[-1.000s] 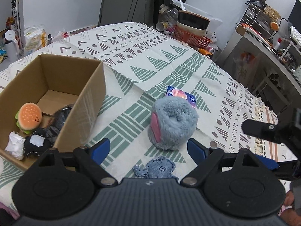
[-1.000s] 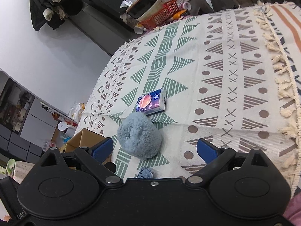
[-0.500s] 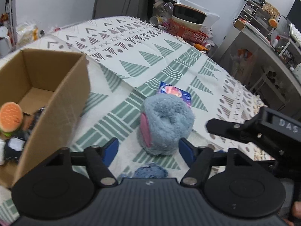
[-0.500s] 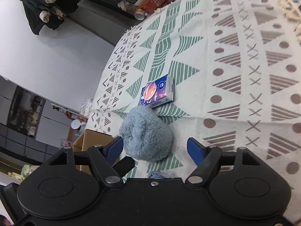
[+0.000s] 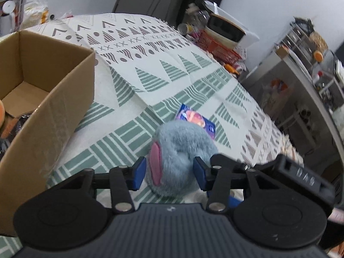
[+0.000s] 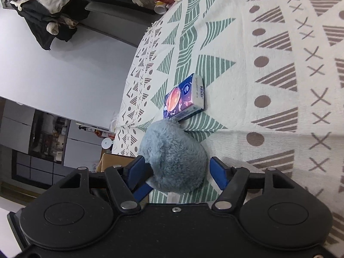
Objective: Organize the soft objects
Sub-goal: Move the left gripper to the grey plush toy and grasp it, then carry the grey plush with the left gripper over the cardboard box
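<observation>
Blue plush (image 5: 182, 157) sits on patterned tabletop (image 5: 163, 64), touching tissue pack (image 6: 185, 97) behind it, cardboard box (image 5: 43, 99) to its left. Left tongs (image 5: 169, 173) and right tongs (image 6: 178, 171) both spread, straddling plush from opposite sides; whether pads (image 5: 198, 173) press in, cannot tell.

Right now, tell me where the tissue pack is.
The tissue pack lies flat on the patterned cloth, just beyond the blue plush toy in both wrist views, touching or nearly touching it.
</observation>
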`<action>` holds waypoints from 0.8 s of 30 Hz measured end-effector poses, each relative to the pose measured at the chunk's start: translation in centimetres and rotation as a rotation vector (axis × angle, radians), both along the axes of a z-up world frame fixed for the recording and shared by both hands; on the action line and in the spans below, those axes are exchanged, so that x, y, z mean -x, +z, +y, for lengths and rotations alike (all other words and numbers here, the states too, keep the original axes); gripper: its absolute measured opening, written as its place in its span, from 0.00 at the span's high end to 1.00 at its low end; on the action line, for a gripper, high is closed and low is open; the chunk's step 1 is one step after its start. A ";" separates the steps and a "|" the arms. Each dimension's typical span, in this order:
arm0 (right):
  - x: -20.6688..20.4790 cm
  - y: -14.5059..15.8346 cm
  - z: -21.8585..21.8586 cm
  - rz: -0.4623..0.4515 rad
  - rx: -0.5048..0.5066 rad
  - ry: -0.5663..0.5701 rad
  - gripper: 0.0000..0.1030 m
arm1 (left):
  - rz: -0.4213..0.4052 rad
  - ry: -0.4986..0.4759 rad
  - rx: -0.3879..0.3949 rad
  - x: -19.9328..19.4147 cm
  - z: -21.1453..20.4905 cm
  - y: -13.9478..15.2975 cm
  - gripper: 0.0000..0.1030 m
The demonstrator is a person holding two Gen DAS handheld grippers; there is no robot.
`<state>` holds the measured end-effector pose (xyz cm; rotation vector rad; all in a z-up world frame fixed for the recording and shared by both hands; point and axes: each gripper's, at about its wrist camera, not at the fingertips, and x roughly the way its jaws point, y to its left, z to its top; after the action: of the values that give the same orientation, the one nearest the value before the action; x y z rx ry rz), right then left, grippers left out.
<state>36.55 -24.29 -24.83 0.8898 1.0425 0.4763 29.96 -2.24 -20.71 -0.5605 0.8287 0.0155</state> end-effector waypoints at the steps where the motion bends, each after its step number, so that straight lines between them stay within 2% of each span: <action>1: -0.1 -0.2 0.1 0.006 0.004 0.004 0.47 | -0.004 0.011 0.013 -0.1 0.2 0.0 0.56; 2: -0.1 -0.3 0.2 0.010 0.007 0.009 0.50 | -0.004 0.018 0.026 -0.3 0.3 -0.1 0.56; 4: -0.1 -0.5 0.5 0.007 -0.004 0.023 0.65 | 0.014 0.022 0.038 -0.7 0.3 -0.4 0.64; 5: 0.0 -0.4 0.6 0.003 0.003 0.030 0.65 | 0.031 0.015 0.046 -0.9 0.2 -0.7 0.70; 7: 0.4 0.1 0.7 -0.024 0.028 0.038 0.70 | 0.027 0.020 0.031 -0.6 0.0 -0.8 0.72; 9: 0.7 0.4 0.4 -0.033 0.033 0.038 0.73 | 0.022 0.009 0.018 -0.4 -0.2 -0.6 0.76; 12: 1.2 0.9 0.1 -0.036 0.044 0.029 0.77 | 0.022 0.010 0.039 -0.1 -0.1 -0.1 0.79; 20: 3.2 3.7 0.2 -0.111 0.086 0.021 0.81 | -0.023 -0.002 0.034 1.8 -0.3 2.2 0.83; 24: 3.9 5.0 0.4 -0.118 0.094 0.005 0.83 | -0.041 -0.015 0.006 2.6 -0.5 3.4 0.85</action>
<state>32.61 -23.90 -19.85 0.7668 0.9519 0.4748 27.35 -2.77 -17.28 -0.5590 0.7934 -0.0121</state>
